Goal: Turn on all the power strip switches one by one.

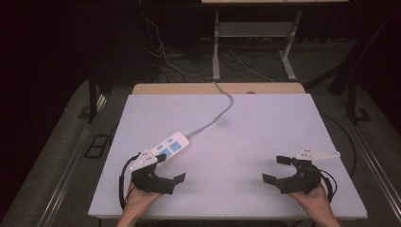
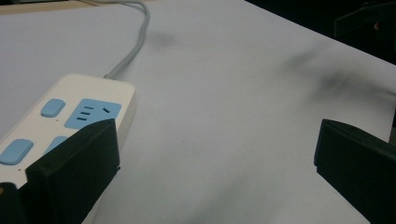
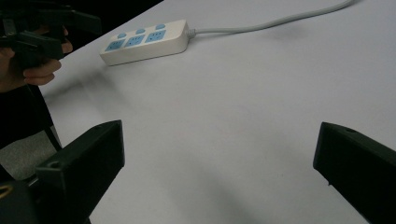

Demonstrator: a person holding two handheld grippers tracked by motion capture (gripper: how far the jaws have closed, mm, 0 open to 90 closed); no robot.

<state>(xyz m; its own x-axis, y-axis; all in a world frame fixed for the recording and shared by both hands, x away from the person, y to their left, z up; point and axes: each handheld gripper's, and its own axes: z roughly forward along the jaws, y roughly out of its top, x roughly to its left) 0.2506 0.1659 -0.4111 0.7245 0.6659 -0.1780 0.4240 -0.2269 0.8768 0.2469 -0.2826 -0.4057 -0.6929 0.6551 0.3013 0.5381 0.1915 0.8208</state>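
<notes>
the left gripper (image 1: 170, 168) rests on the table (image 1: 246, 123), jaws spread wide with nothing between them. the power strip (image 1: 171, 146) lies just beyond and beside its outer jaw, which overlaps the strip's near end in the left gripper view; contact cannot be told. its cord (image 1: 218, 116) runs away toward the table's far edge. the right gripper (image 1: 276, 169), jaws also wide and empty, sits well apart from the strip.
</notes>
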